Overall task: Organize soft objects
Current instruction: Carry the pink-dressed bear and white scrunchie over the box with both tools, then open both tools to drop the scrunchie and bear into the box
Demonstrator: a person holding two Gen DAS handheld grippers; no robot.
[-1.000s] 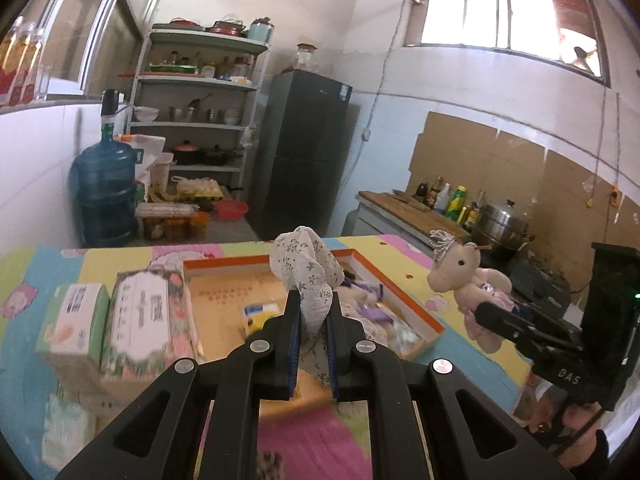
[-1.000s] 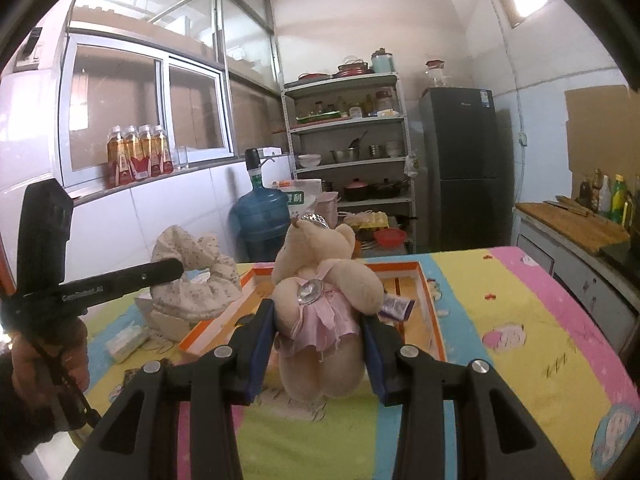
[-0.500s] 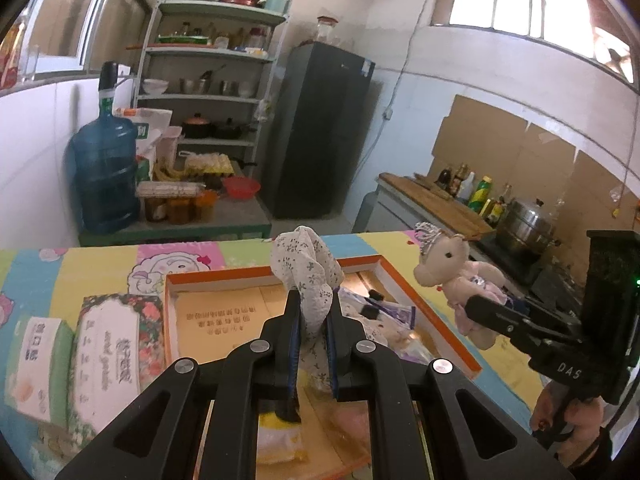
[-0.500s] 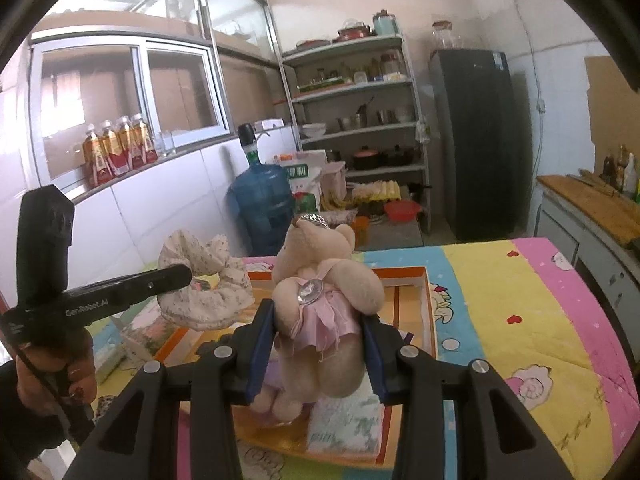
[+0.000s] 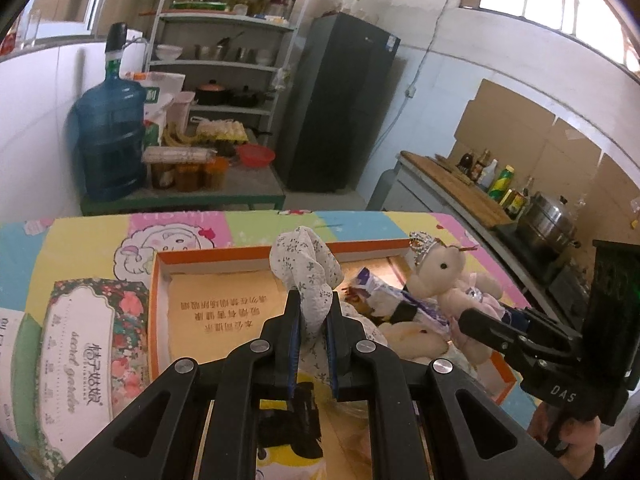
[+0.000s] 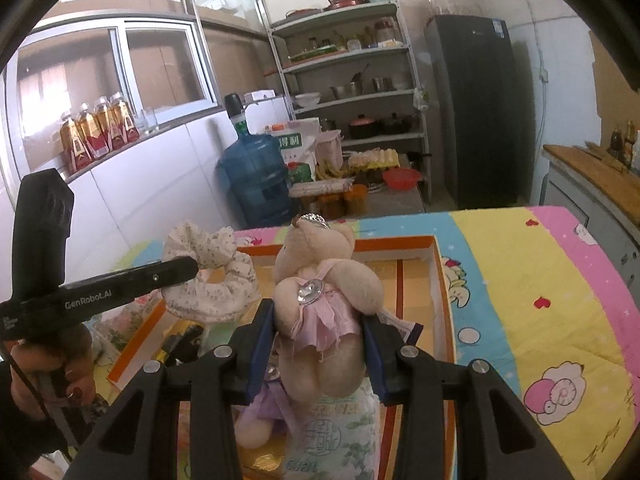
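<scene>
My left gripper (image 5: 311, 312) is shut on a white floral cloth (image 5: 306, 270) and holds it over the orange-rimmed box (image 5: 155, 304). My right gripper (image 6: 318, 324) is shut on a beige teddy bear in a pink dress (image 6: 320, 288) and holds it over the same box (image 6: 438, 280). The bear (image 5: 444, 276) and the right gripper (image 5: 480, 326) show at the right of the left wrist view. The cloth (image 6: 212, 276) and the left gripper (image 6: 188, 270) show at the left of the right wrist view. Another plush toy (image 6: 260, 412) and a tissue pack (image 6: 336, 436) lie in the box.
Tissue packs (image 5: 76, 356) stand left of the box on the colourful tablecloth (image 6: 532, 292). Small packets (image 5: 374, 280) lie in the box. A blue water jug (image 5: 110, 144), shelves (image 5: 224, 48) and a dark fridge (image 5: 340, 104) stand beyond the table.
Both grippers have moved forward and down over the box, each with its soft object still held. The box now fills more of both views.
</scene>
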